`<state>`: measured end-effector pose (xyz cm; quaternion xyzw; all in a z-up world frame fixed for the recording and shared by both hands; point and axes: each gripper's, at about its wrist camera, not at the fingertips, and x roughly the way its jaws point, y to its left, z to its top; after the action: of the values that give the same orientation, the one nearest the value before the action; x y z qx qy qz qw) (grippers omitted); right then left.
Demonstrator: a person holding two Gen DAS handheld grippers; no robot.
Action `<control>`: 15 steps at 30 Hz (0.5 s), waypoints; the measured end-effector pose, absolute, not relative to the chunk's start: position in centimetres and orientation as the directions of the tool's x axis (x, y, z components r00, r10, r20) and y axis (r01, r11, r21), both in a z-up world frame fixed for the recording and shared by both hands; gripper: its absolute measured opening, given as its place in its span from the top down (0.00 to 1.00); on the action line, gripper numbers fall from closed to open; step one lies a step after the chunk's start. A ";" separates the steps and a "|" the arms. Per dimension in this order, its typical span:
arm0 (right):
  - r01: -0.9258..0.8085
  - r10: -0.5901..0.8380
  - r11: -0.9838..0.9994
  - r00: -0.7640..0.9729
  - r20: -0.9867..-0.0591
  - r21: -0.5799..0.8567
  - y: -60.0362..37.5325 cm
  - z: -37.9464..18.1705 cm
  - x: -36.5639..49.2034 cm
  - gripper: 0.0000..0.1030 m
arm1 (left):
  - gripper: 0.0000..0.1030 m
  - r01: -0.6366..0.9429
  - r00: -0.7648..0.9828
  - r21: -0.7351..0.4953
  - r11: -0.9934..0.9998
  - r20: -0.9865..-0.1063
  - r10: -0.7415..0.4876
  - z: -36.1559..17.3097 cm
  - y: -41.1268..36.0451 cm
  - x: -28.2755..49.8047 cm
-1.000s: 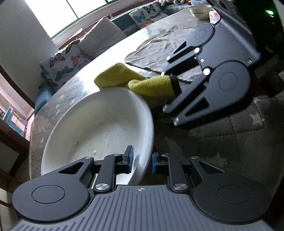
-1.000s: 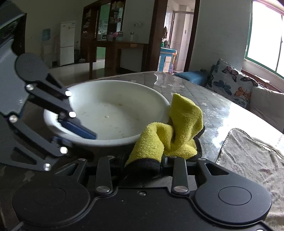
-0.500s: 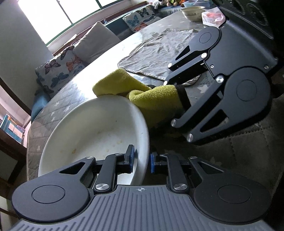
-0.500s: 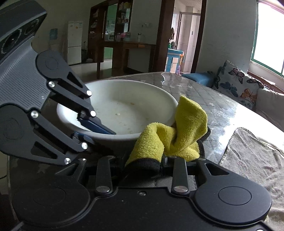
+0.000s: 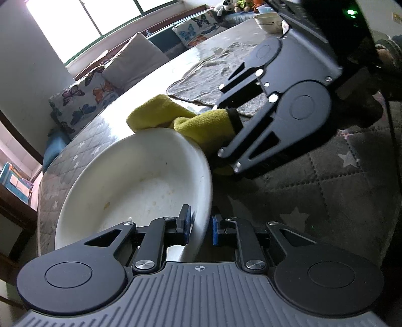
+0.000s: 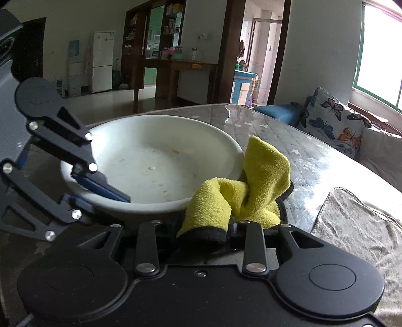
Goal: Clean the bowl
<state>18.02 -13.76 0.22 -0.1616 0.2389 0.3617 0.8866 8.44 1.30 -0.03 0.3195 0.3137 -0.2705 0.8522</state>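
A wide white bowl with dried food specks sits tilted on the table. My left gripper is shut on its near rim, one blue pad inside and one outside. The right wrist view shows the same bowl with the left gripper clamped on its left edge. My right gripper is shut on a yellow cloth that bunches against the bowl's outer rim. In the left wrist view the right gripper holds the yellow cloth at the bowl's far edge.
A grey towel lies flat on the quilted, glass-topped table beyond the cloth. A small bowl stands at the far end. Butterfly cushions line a bench under the window. A person's hand holds the right gripper.
The bowl has shifted and tilted a little in my left gripper. The right gripper with the cloth has stayed against the rim. Both grips are unchanged.
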 end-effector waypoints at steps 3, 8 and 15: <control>-0.720 0.562 0.683 0.626 -0.541 -0.124 -13.8 0.2 18.5 0.65 | 0.84 0.663 0.656 0.374 0.648 -0.708 -0.263 0.0 1.4 8.5; -0.717 0.559 0.684 0.631 -0.538 -0.131 -13.9 0.1 19.0 0.65 | 0.84 0.669 0.652 0.374 0.643 -0.710 -0.266 0.0 1.5 8.4; -0.720 0.559 0.680 0.632 -0.536 -0.139 -14.0 0.0 19.2 0.65 | 0.84 0.671 0.647 0.384 0.635 -0.721 -0.247 0.0 1.7 8.4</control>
<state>19.21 -13.97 0.02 -0.1730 0.2320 0.3606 0.8867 8.42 1.74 0.01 0.3301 0.3206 -0.2716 0.8452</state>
